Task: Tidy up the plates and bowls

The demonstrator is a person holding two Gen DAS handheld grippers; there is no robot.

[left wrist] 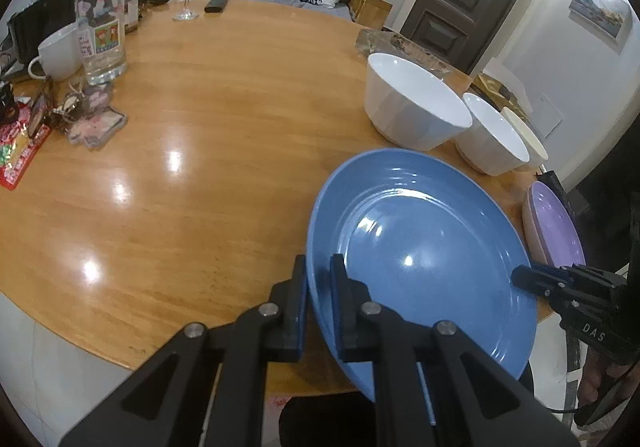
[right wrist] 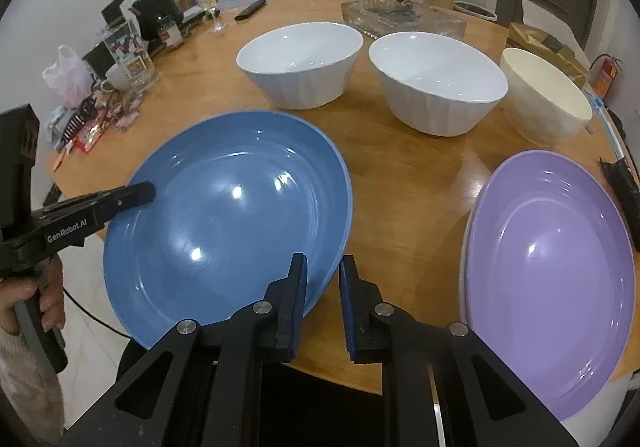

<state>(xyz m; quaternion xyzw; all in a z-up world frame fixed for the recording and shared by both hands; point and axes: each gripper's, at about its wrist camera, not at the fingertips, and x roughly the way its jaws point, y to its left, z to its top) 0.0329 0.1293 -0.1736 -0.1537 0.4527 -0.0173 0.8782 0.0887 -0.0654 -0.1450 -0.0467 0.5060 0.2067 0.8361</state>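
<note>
Left gripper point(left wrist: 320, 271) jaws clamped on blue plate point(right wrist: 240, 215) rim, right gripper point(right wrist: 323, 271) jaws pinching its opposite edge

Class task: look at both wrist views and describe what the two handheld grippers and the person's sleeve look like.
Both the left gripper and the right gripper are black, angular linkages with silver pivot pins and blue-faced fingers. One body reads "GenRobot.AI", the other "DAS". A thin black cable trails below each handle. A pale knitted sleeve shows.

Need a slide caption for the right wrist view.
Both hand-held grippers, left and right, clamp the blue plate by opposite rims, beside a purple plate and three bowls behind.
</note>
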